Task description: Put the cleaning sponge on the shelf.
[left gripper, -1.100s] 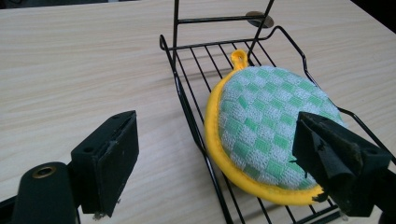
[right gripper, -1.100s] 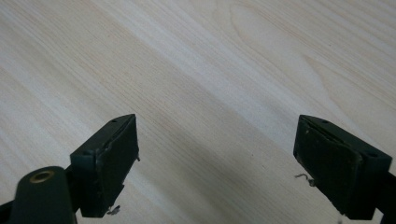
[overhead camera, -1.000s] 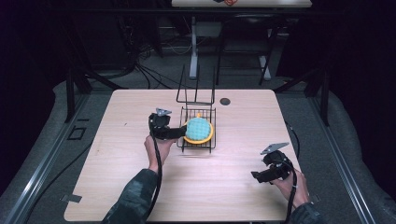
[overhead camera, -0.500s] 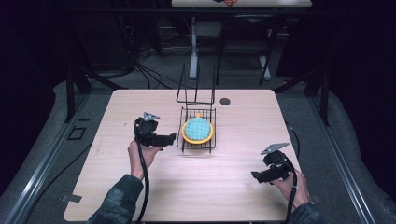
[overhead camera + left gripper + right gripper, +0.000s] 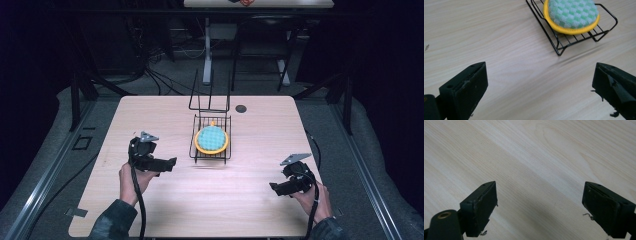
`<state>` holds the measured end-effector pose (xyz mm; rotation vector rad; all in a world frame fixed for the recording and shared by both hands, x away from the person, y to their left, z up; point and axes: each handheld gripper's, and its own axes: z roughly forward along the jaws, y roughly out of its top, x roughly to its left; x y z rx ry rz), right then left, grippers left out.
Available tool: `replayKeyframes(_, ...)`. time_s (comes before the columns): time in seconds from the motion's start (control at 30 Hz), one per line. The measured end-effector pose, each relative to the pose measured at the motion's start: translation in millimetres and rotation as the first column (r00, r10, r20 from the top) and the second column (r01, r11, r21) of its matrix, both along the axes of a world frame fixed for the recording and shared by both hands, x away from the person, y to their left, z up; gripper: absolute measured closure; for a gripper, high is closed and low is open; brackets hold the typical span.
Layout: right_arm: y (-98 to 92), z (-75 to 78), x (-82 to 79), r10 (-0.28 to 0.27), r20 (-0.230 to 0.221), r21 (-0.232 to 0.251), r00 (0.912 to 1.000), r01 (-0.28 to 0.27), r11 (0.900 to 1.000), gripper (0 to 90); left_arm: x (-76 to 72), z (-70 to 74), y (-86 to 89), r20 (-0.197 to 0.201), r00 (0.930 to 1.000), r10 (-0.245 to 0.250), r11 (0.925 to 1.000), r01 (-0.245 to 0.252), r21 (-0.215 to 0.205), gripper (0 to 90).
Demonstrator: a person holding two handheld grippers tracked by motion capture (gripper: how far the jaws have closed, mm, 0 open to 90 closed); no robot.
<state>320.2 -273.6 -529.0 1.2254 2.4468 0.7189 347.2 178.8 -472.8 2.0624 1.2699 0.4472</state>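
No readable text, no labels, no brands, no numbers, no signs

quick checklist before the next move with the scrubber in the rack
1. Round green and yellow scrubbing pad lies flat in the black wire rack: ok.
2. Left gripper is free: ok. Its jaws have just been opening, stand wide apart, nothing between them.
3. Left gripper is apart from the rack, on its left side: ok.
4. Right gripper is free: ok, jaws open over bare wood, holding nothing.
5. Rack stands level on the wooden table, upright wire back away from the person: ok.
6. Pad secure against sliding off the rack: cannot tell.
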Motion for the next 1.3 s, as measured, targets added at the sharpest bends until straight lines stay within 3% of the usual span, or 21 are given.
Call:
replayKeyframes(0.37, -0.7, -1.2, 0.2, -0.004, -0.003, -0.005, 1.0, 0.004, 1.0, 13.0, -34.9, -6.1, 23.5, -0.018, 0.9998, 0.003, 0.9987, -0.002, 0.051, 0.1)
replayKeyframes(0.7, -0.1, 1.0, -2.3, -0.002, 0.012, -0.008, 0.9999, 0.002, 1.0, 13.6, -58.1, -24.4, 46.0, -0.049, 0.9987, 0.014, 0.9994, -0.012, 0.033, 0.0)
replayKeyframes(0.77, 0.0, 0.5, -2.3, -0.007, 0.01, -0.002, 0.9999, 0.007, 1.0, 13.6, -60.2, -28.3, 48.2, -0.046, 0.999, 0.002, 0.9999, -0.003, -0.012, 0.0)
replayKeyframes(1.03, -3.0, 1.3, -2.6, -0.016, 0.017, -0.002, 0.9997, 0.016, 1.0, 13.6, -63.3, -47.0, 48.5, -0.071, 0.9973, -0.015, 0.9997, 0.017, 0.019, 0.0)
replayKeyframes(1.3, -3.6, -5.4, 1.0, -0.012, 0.001, -0.014, 0.9999, 0.012, 1.0, 13.6, -61.9, -52.8, 55.4, -0.069, 0.9974, -0.022, 0.9996, 0.021, -0.016, 0.0)
